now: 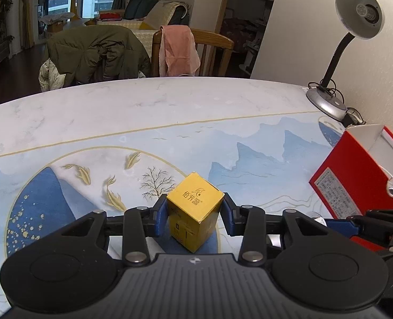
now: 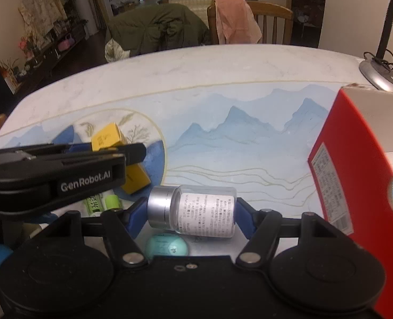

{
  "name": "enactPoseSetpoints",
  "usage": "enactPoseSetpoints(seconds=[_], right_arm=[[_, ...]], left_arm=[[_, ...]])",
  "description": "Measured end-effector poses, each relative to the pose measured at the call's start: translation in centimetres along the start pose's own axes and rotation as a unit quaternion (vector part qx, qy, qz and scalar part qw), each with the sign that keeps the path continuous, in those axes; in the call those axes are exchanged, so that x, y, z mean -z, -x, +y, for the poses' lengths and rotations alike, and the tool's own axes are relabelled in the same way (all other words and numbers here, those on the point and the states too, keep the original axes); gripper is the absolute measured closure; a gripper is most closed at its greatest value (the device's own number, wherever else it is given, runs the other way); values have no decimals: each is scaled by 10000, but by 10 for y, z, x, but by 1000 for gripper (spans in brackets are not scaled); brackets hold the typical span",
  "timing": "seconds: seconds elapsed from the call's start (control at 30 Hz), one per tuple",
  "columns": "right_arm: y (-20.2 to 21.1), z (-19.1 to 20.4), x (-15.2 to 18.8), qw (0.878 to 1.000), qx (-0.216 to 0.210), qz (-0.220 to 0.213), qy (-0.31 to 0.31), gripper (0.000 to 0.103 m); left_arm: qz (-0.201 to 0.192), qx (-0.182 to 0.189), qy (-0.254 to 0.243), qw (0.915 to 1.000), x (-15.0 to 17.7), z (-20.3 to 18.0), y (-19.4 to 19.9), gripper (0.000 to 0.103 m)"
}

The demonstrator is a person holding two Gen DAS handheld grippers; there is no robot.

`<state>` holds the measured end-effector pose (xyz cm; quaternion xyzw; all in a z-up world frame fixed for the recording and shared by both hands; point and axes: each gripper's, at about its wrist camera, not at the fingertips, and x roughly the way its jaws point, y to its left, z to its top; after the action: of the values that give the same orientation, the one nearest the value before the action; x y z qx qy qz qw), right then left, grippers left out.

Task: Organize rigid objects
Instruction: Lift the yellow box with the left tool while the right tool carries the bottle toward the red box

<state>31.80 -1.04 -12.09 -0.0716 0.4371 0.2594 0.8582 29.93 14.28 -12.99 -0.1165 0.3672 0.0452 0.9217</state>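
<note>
- Closest to the lens, the left gripper (image 1: pixel 195 214) has its two blue pads pressed against opposite sides of a small yellow carton (image 1: pixel 195 212), drawn in narrow around it; the carton stands upright on the table.
- The right gripper (image 2: pixel 191 210) has its blue fingers set fairly wide, clamped on the ends of a clear glass bottle (image 2: pixel 196 211) lying sideways, silver cap toward nine o'clock and printed white label facing up.
- The table (image 1: pixel 170 111) fills the scene, its covering painted with blue mountains, gold fish and a bare tree.
- At three o'clock stands an open red box (image 2: pixel 356 172) with a white inside and a printed label on its near end, well apart from the carton.
- A desk lamp (image 1: pixel 356 18) rises at two o'clock, its grey base on the table's far corner.
- Beyond the far edge, at twelve o'clock, a wooden chair (image 1: pixel 209 45) carries a pink cloth, and an olive coat (image 1: pixel 95 50) is heaped at eleven o'clock.
- In the right wrist view, a green-and-white tube (image 2: pixel 100 203) lies at nine o'clock from the bottle.
- A small mint-green round thing (image 2: pixel 167 246) sits just under the bottle, at six o'clock.
</note>
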Motion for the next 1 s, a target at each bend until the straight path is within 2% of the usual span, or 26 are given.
enactPoseSetpoints(seconds=[0.27, 0.5, 0.73, 1.0], right_arm=[[34, -9, 0, 9998, -95, -139, -127, 35], [73, -17, 1, 9992, -225, -274, -163, 35], [110, -30, 4, 9983, -278, -472, -186, 35], [143, -53, 11, 9969, -373, -674, -189, 35]], left_arm=[[-56, 27, 20, 10000, -5, -6, 37, 63], [-41, 212, 132, 9997, -10, -19, 71, 63], [-69, 383, 36, 9992, -10, -44, 102, 63], [-84, 597, -277, 9978, -6, -89, 130, 63]])
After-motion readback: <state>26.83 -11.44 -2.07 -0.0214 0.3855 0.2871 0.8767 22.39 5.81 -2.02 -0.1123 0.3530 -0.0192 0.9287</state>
